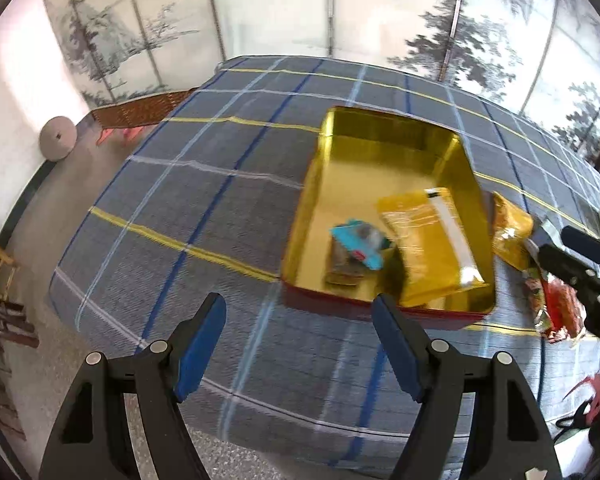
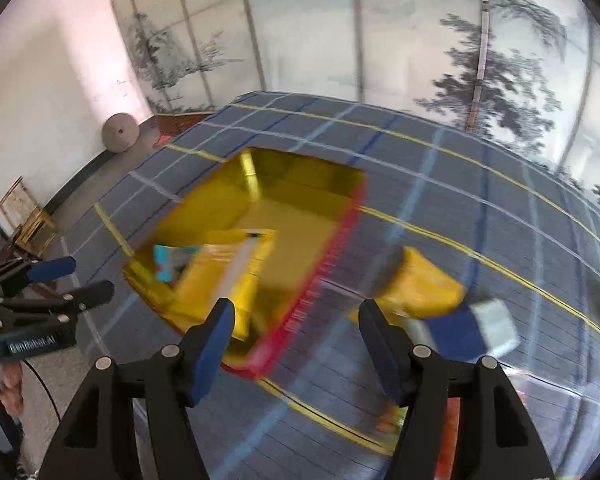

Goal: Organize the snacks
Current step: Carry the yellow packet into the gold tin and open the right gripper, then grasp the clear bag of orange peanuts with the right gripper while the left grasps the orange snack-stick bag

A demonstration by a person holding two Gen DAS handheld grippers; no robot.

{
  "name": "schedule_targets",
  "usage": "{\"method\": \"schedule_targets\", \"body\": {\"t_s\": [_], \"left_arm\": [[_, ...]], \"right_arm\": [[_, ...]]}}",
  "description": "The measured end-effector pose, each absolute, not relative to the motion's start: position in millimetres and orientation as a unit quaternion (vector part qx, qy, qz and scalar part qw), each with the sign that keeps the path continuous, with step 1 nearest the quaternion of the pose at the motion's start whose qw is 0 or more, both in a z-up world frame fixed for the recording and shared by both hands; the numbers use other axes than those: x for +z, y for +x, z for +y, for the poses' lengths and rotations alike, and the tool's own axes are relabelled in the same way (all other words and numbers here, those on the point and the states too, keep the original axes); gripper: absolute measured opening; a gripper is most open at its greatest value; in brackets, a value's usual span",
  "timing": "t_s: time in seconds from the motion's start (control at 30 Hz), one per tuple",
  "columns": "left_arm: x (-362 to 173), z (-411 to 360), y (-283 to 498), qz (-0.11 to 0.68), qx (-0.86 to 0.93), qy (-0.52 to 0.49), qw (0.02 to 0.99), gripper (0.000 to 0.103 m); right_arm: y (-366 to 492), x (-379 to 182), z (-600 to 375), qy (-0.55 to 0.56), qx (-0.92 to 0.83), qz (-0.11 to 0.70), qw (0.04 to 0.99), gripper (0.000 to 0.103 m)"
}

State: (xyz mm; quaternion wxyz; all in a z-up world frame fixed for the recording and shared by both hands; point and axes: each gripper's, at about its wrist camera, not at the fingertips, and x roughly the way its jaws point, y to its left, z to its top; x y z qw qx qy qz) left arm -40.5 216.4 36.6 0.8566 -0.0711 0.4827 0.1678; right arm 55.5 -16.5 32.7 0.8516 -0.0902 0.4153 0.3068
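Left gripper [image 1: 300, 344] and right gripper [image 2: 296, 354]: jaws spread, nothing between them. Beyond, on the plaid cloth [image 1: 204, 184], the tin [image 1: 332, 176] contains a yellow pack [image 1: 428, 248] and blue pack [image 1: 358, 242]. Another yellow pack [image 2: 424, 284] lies beside the tin.

Left gripper [image 1: 300, 344]: jaws apart, blue pads [image 1: 198, 350] bare, nothing between them, angled downward. Right gripper [image 2: 296, 354]: jaws likewise apart and empty, also angled downward. A hand [image 2: 4, 390] grips the left gripper's handle at the frame's edge.
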Motion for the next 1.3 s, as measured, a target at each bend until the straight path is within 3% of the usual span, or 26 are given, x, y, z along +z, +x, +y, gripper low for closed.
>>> {"method": "schedule_targets", "body": {"t_s": [0.5,1.07,1.3], "left_arm": [[38.9,127.0,-11.0,0.493,0.084,-0.020,0.866,0.073],[22.8,48.3,2.4,0.523,0.032,0.013,0.852,0.073],[18.9,27.8,6.4,0.530,0.025,0.016,0.848,0.073]], "right_arm": [[86.7,-11.1,-167.6,-0.080,0.169,0.459,0.869,0.065],[84.1,-44.2,-169.5,-0.066,0.208,0.480,0.850,0.060],[86.7,-47.6,-169.8,-0.057,0.232,0.481,0.844,0.050]]}}
